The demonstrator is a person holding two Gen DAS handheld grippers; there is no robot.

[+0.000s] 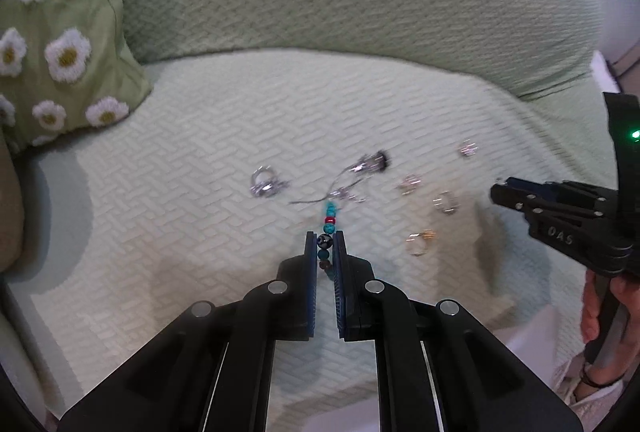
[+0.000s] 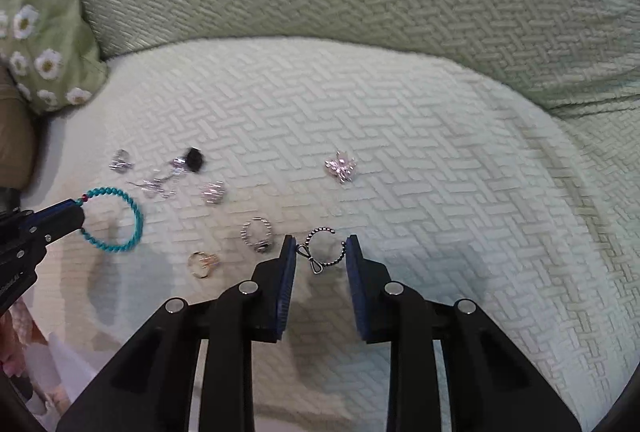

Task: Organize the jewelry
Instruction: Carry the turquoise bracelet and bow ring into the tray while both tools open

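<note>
Left gripper [image 1: 324, 237]: clamped on turquoise bead bracelet [image 2: 116, 220], raised above the sofa cushion [image 2: 400, 120] (full loop showed only in right view). Right gripper [image 2: 320, 246]: pinching beaded bow ring [image 2: 322, 252] between its pads. Other rings lay scattered near.

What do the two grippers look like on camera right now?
Both grippers, left and right, are matte black, with silver round pivot pins and ribbed blue pads lining the jaws. The right one shows embossed lettering, a green light behind it, and a bare hand gripping its handle.
</note>
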